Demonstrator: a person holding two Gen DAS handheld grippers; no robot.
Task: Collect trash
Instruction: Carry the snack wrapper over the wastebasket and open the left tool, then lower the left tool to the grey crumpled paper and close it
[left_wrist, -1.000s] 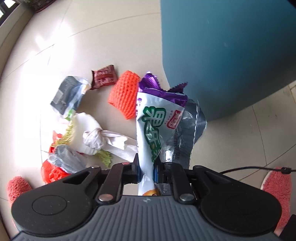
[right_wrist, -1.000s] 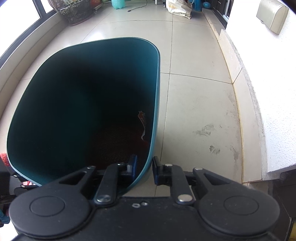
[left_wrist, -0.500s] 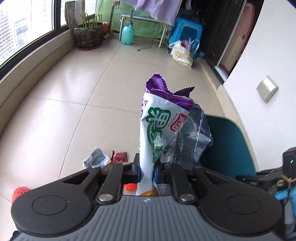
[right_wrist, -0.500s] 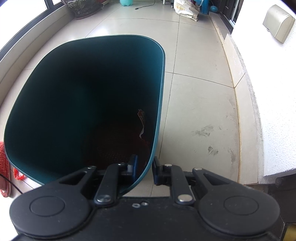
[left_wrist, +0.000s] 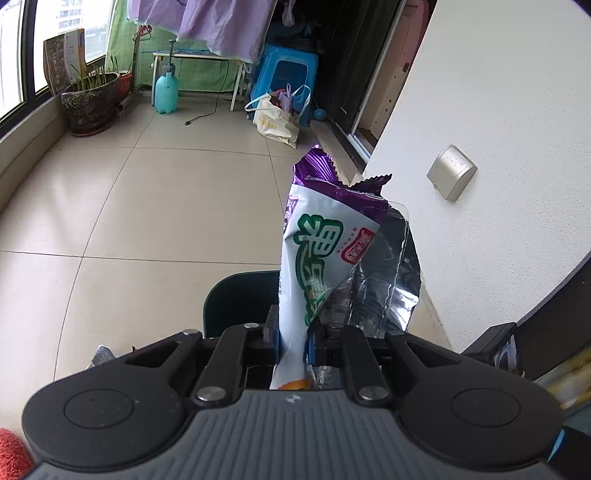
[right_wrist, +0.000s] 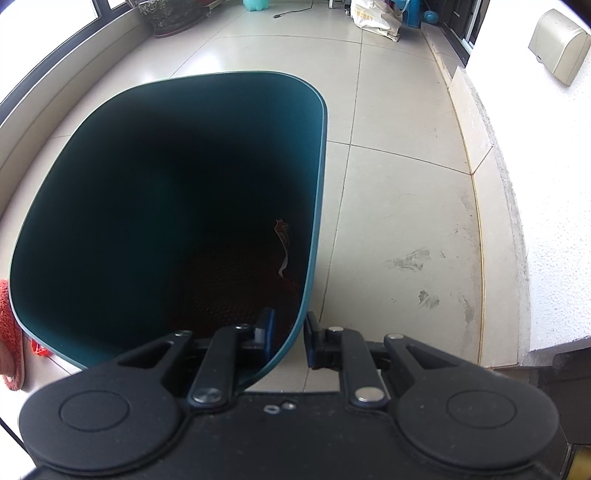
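My left gripper (left_wrist: 291, 341) is shut on a white and purple snack bag (left_wrist: 317, 251) with green lettering and a silver foil inside; the bag stands up from the jaws, high above the floor. Just below and behind it shows the dark teal trash bin (left_wrist: 236, 299). In the right wrist view my right gripper (right_wrist: 288, 338) is shut on the near right rim of that teal bin (right_wrist: 317, 177), one finger inside and one outside. Deep in the bin lie an orange net and a wrapper (right_wrist: 282, 247), dimly seen.
A crumpled wrapper (left_wrist: 103, 354) lies on the tiled floor left of the bin. A red slipper (right_wrist: 9, 332) sits by the bin's left side. The white wall (left_wrist: 480, 147) runs close on the right. A plant pot (left_wrist: 90, 101), spray bottle (left_wrist: 166, 90), blue stool and shopping bag (left_wrist: 275, 120) stand far back.
My left gripper has lifted the snack bag up from the litter on the floor and tilted upward, so the far room now shows. The right gripper stays on the bin's rim.
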